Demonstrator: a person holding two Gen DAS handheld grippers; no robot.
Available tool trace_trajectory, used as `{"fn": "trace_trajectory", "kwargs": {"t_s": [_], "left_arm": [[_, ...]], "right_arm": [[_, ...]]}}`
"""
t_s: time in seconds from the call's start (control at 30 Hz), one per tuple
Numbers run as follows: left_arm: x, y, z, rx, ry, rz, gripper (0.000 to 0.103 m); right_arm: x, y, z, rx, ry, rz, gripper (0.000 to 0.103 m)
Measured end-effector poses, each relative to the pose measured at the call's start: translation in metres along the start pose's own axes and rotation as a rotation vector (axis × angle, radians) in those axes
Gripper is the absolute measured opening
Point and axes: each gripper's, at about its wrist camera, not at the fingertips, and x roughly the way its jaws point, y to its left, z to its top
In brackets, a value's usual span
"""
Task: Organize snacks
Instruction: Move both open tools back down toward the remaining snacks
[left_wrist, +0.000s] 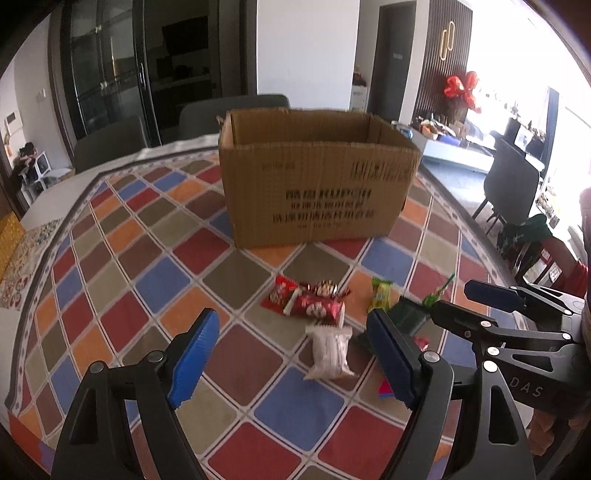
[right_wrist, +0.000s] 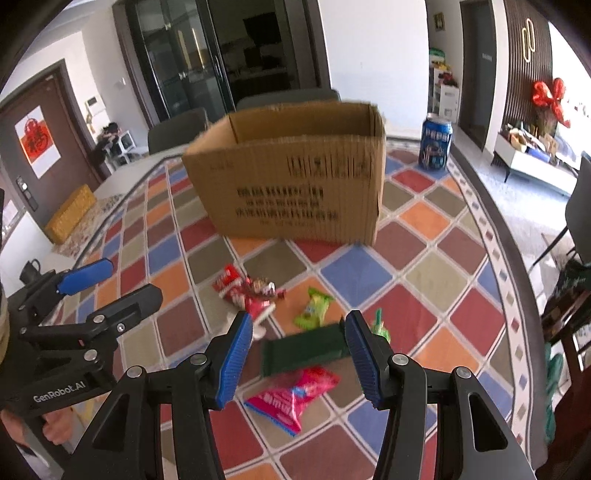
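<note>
An open cardboard box (left_wrist: 317, 184) stands on the checkered tablecloth, also in the right wrist view (right_wrist: 291, 184). Snack packets lie in front of it: red wrappers (left_wrist: 310, 301) (right_wrist: 247, 291), a white packet (left_wrist: 330, 350), a yellow-green packet (left_wrist: 381, 295) (right_wrist: 314, 306), a dark green bar (right_wrist: 306, 350) (left_wrist: 406, 314) and a pink bag (right_wrist: 295, 395). My left gripper (left_wrist: 295, 358) is open above the white packet. My right gripper (right_wrist: 299, 362) is open above the dark green bar. Both are empty.
A blue can (right_wrist: 436, 142) stands right of the box. Grey chairs (left_wrist: 229, 114) stand behind the table. A yellow box (right_wrist: 70, 214) lies at the table's left. The tablecloth (left_wrist: 129, 266) spreads left of the snacks.
</note>
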Motion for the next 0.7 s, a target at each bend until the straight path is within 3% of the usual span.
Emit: {"fn": "trace_trajectory", "kwargs": {"t_s": [0.37,0.7], "left_arm": [[0.027,0.000,-0.033,0.019,0.119,-0.016,0.082],[0.055,-0.003,-0.042,0.046,0.179,-0.037,0.082]], "right_arm": [[0.024,-0.004,-0.031,0.019,0.119,-0.012,0.053],[0.048,-0.013,-0.050,0.095,0.210,0.020,0.053]]}}
